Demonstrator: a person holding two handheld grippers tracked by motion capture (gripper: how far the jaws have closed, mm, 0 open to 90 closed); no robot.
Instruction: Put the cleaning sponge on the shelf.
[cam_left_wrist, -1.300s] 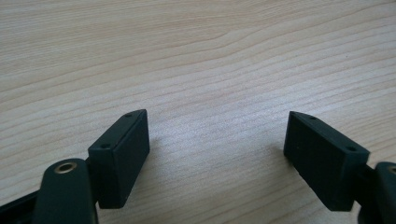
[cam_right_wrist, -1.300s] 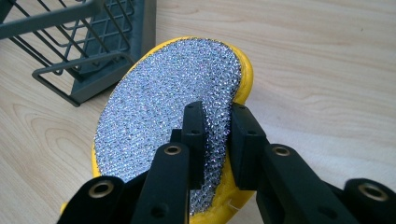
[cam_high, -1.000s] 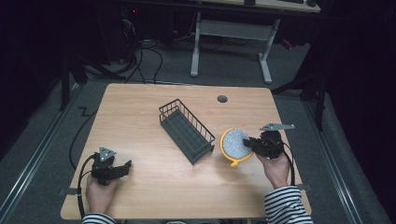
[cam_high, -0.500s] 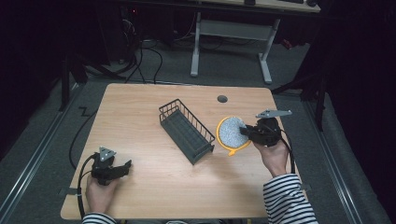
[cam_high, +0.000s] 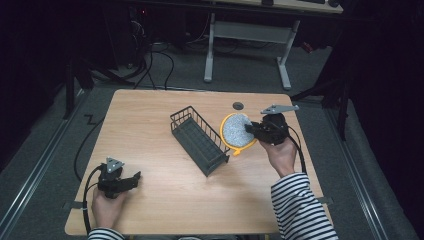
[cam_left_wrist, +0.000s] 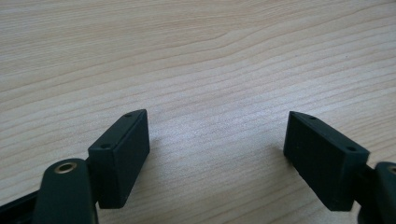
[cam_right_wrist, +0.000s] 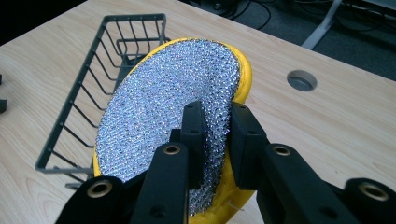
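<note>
1. Above the table's (cam_high: 150, 115) right half, the right gripper (cam_right_wrist: 215, 126) clamps the edge of a round yellow-rimmed mesh strainer (cam_right_wrist: 168, 116), held off the wood beside the wire basket (cam_high: 197, 140).
2. The jaws cover part of the strainer's near rim; the picture's lower edge cuts it off.
3. The left gripper (cam_left_wrist: 217, 140) rests near the front-left corner, jaws wide apart over bare wood, holding nothing.

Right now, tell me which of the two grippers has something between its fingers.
The right gripper, on the right of the high view: it is shut on the yellow-rimmed mesh disc beside the wire basket. The left gripper stands open over bare table.
</note>
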